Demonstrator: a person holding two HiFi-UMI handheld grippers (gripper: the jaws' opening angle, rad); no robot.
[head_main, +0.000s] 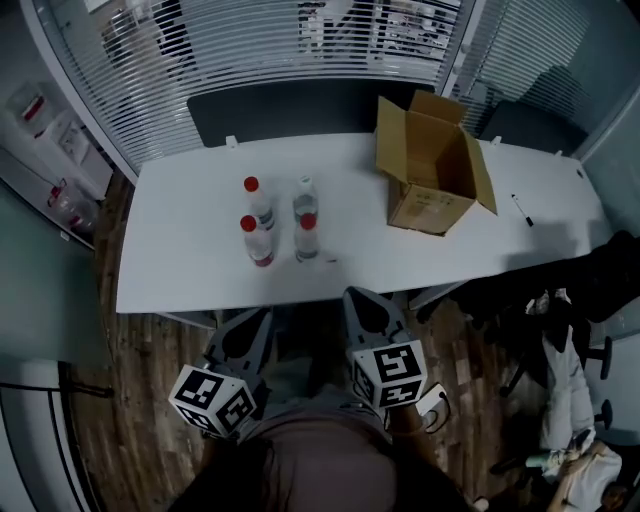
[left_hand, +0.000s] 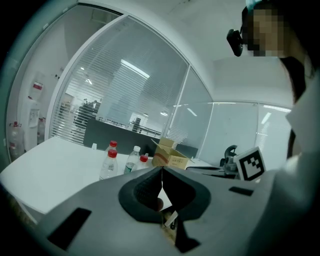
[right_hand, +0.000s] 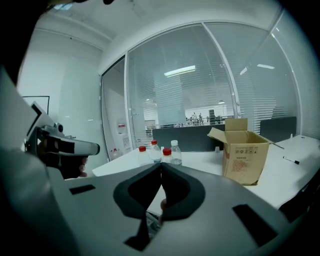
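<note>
Both grippers are held low in front of the person's body, short of the white table's near edge. My left gripper is shut with nothing between its jaws; its closed tips point toward several water bottles. My right gripper is also shut and empty, its tips meeting in a line. The bottles stand upright in a tight cluster at the table's middle, most with red caps, one with a white cap. An open cardboard box stands to their right.
A black pen lies on the table right of the box. Dark office chairs with clothing crowd the floor at the right. A dark panel and glass walls with blinds run behind the table. Wooden floor lies underfoot.
</note>
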